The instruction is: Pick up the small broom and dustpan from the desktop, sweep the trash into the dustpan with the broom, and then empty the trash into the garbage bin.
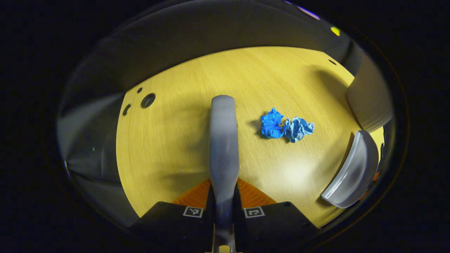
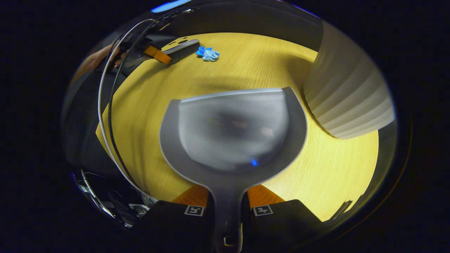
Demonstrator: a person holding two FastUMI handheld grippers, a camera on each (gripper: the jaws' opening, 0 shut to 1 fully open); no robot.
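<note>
Now, left gripper view: left gripper (image 1: 224, 202) pinches broom (image 1: 223, 140); trash (image 1: 286, 127) lies just right of it on desk (image 1: 168, 147).
Right gripper view: right gripper (image 2: 226, 207) clamps dustpan (image 2: 232, 130); bin (image 2: 348, 98) stands right of dustpan, trash far beyond it.

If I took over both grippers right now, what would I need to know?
Left gripper: shut on the small broom.
Right gripper: shut on the dustpan, which is empty.
Two crumpled blue paper scraps lie on the yellow desktop, just beside the broom head.
The white ribbed garbage bin stands beside the dustpan.
Done: both tools picked up.
Left: sweep the scraps into the dustpan, empty it into the bin.
</note>
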